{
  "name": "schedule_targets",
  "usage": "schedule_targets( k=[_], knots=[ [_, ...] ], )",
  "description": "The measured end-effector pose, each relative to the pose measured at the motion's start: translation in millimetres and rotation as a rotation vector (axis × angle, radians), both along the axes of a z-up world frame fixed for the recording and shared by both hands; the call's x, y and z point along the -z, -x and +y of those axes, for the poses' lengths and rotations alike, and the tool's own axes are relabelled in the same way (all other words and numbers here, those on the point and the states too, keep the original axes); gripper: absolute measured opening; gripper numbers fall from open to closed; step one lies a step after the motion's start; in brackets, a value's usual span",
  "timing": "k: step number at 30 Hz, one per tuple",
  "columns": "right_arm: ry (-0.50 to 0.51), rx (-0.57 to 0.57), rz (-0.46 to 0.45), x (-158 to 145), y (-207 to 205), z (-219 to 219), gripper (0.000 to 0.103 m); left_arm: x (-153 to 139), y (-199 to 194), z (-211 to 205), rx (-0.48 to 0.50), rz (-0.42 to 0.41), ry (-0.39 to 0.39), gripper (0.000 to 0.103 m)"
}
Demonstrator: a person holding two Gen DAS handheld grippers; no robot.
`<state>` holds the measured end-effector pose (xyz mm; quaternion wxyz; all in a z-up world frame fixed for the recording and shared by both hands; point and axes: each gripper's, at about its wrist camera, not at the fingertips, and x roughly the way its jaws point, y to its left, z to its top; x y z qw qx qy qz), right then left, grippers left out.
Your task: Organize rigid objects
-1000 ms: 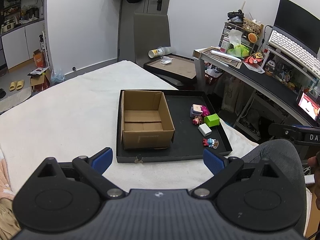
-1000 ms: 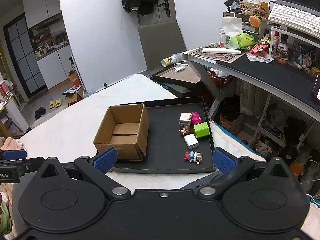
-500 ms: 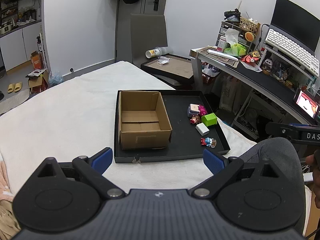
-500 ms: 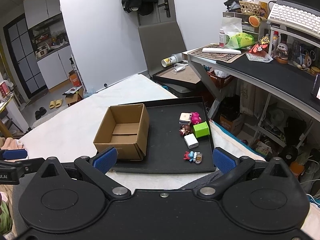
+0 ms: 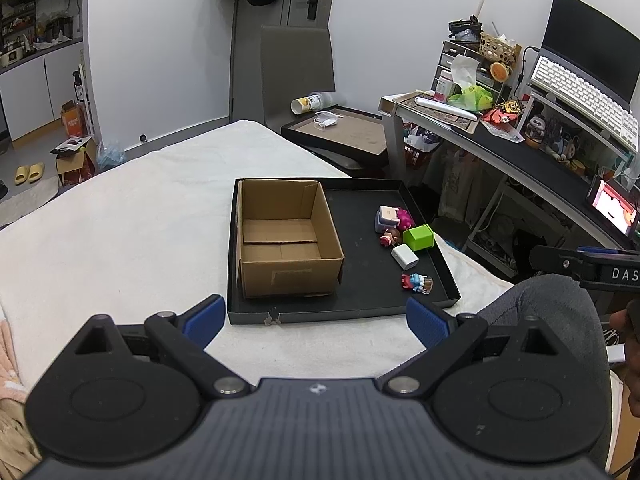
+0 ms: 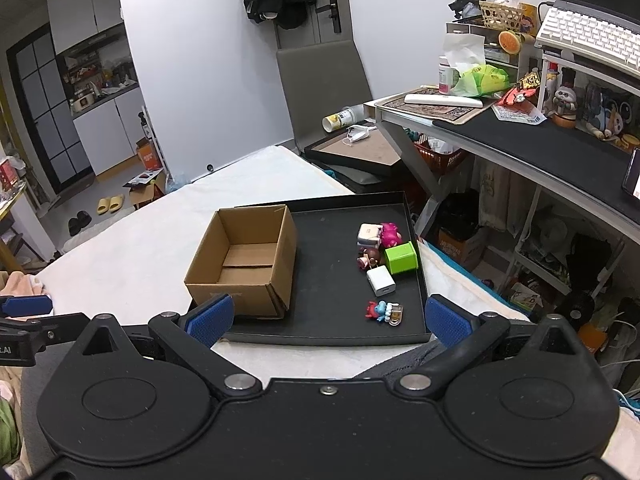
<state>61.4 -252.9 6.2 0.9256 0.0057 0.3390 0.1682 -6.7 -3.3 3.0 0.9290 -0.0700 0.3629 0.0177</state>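
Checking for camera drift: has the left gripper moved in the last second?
Yes. In its own view the tray and cardboard box slid slightly left, so it drifted right.

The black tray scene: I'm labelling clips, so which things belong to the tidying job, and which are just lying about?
Job: cardboard box, green cube, white charger, small figurines, black tray.

Lying about: keyboard, tipped cup, yellow slippers.

The cardboard box [image 6: 244, 264] hides the tray's [image 6: 416, 240] left part in the right wrist view. The small figures [image 5: 416, 282] are too tiny to identify. The picture's edge cuts the monitor [image 5: 592, 56], and the left hand-held gripper [image 6: 24, 320] shows only partly.
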Motion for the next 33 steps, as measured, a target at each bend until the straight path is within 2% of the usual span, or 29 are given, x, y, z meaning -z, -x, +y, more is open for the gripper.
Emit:
schedule_targets(
  k=[19, 33],
  knots=[
    [-0.002, 0.006, 0.003, 1.9, 0.4, -0.4, 0.103, 5.1, -3.2, -0.3, 0.009, 0.014, -0.005, 0.096],
    [-0.006, 0.034, 0.052, 15.4, -25.5, -6.1, 0.103, 15.7, -26.0, 4.0, 0.003, 0.054, 0.002, 0.096]
  ],
)
